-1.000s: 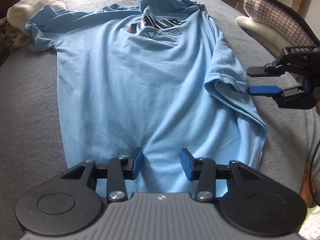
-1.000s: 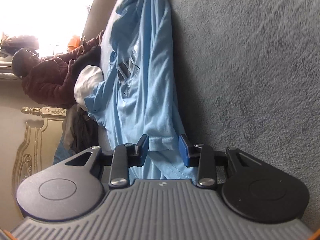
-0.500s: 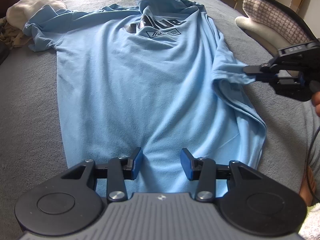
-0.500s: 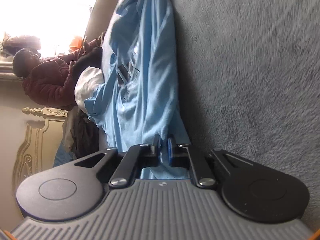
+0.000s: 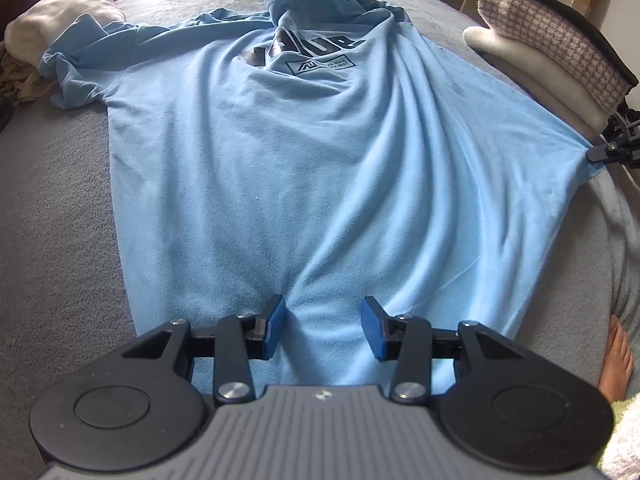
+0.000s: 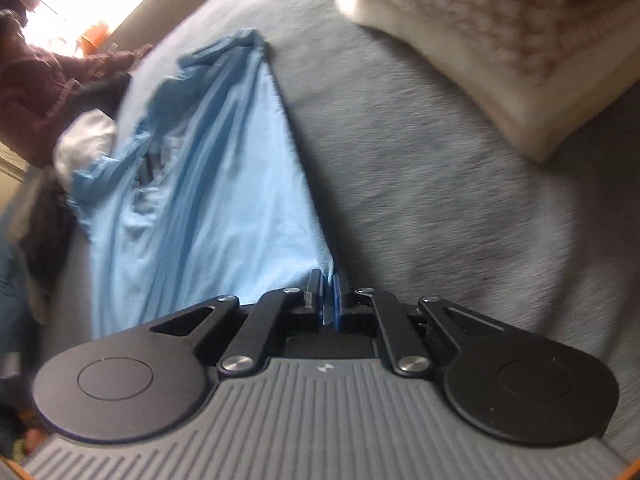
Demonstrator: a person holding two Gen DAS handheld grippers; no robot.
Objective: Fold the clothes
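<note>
Big grey fuzzy bed cover takes up most of both views, and the light blue cotton t-shirt with the black chest print lies face up on it, running straight ahead of the left gripper, collar at the far end. A checked cushion on a cream pillow sits off to that gripper's right.

What's changed: a second ago the shirt's right sleeve was lying doubled over on the body. Now the right gripper has pressed its jaws together on that sleeve edge and dragged it outward, so the fabric fans out taut toward it. The left gripper hasn't budged, jaws half spread over the hem, pinching nothing. Looks like the shirt's nearly flattened, so actual folding can start soon.
</note>
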